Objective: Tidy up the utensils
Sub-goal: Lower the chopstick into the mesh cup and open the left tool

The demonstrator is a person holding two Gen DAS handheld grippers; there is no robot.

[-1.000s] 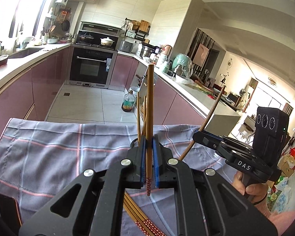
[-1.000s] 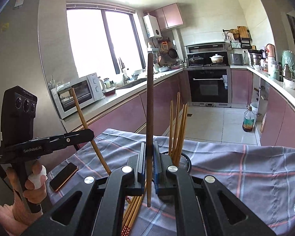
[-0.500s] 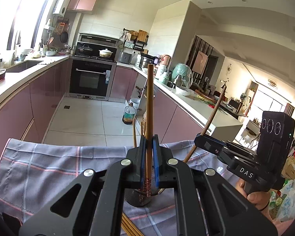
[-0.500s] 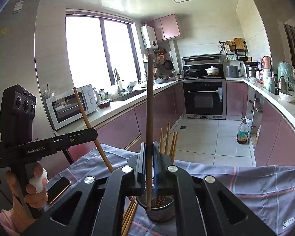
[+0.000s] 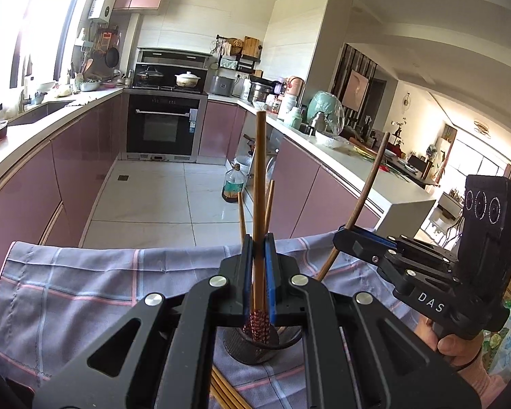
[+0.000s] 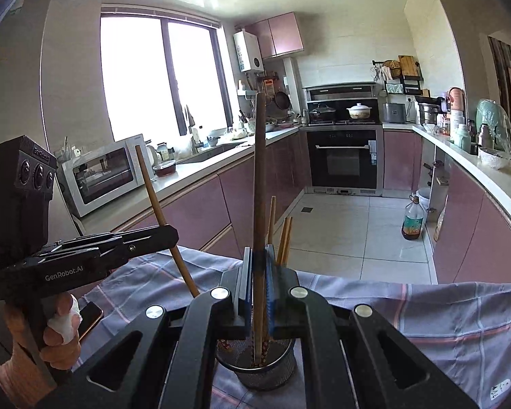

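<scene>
Each clamped chopstick (image 5: 259, 184) stands upright (patterned end down).

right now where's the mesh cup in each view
Left wrist: the mesh cup is at bottom centre, under the left gripper, mostly hidden by its body.
Right wrist: the cup is at bottom centre, under the right gripper.
Shared landmark: the oven.

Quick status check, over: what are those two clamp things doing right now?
Left tool shut on a chopstick, right tool shut on a darker chopstick. Both poised over the mesh holder. More chopsticks already inside. Nothing blocking, over.
</scene>
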